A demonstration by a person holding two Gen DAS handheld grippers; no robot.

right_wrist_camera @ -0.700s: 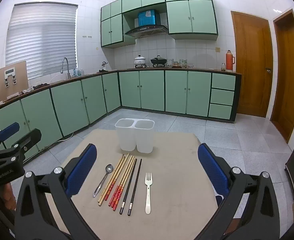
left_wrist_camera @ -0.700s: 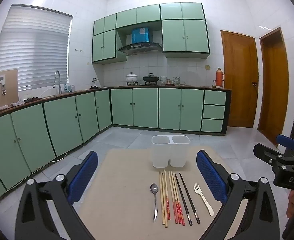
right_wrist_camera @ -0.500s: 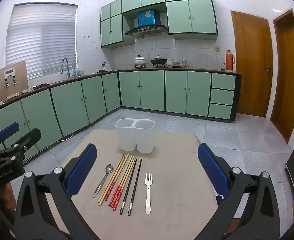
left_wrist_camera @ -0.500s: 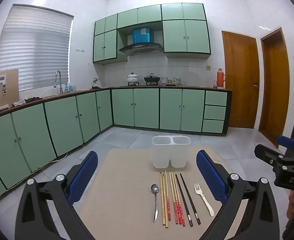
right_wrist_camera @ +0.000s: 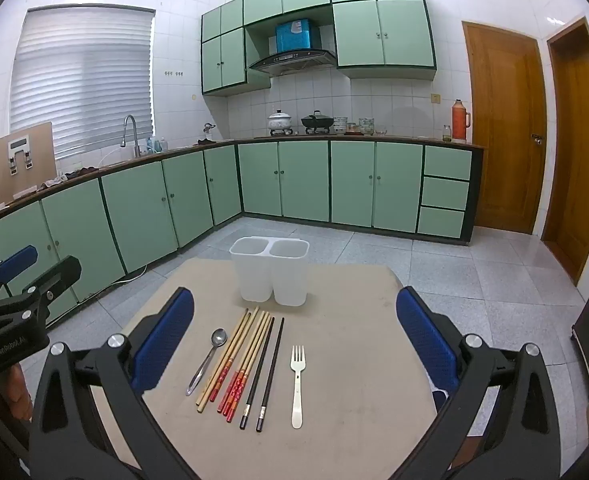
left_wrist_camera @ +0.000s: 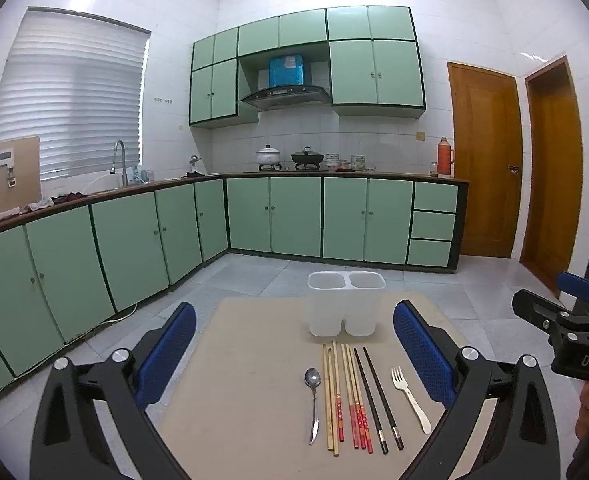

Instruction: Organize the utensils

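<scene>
On table (right_wrist_camera: pixel 354 360): both grippers' fingers (right_wrist_camera: pixel 162 340) spread, empty. Take fork (right_wrist_camera: pixel 297 384) by its handle, low approach, drop into holder (right_wrist_camera: pixel 270 270).

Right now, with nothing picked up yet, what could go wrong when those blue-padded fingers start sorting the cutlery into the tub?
1. The bamboo chopsticks with red ends and the black chopsticks lie tightly side by side, so wide fingers may catch several or scatter them.
2. The translucent white two-compartment plastic holder looks light and empty; a nudge might tip it.
3. The flat cream-white plastic fork and metal spoon could slip.
</scene>
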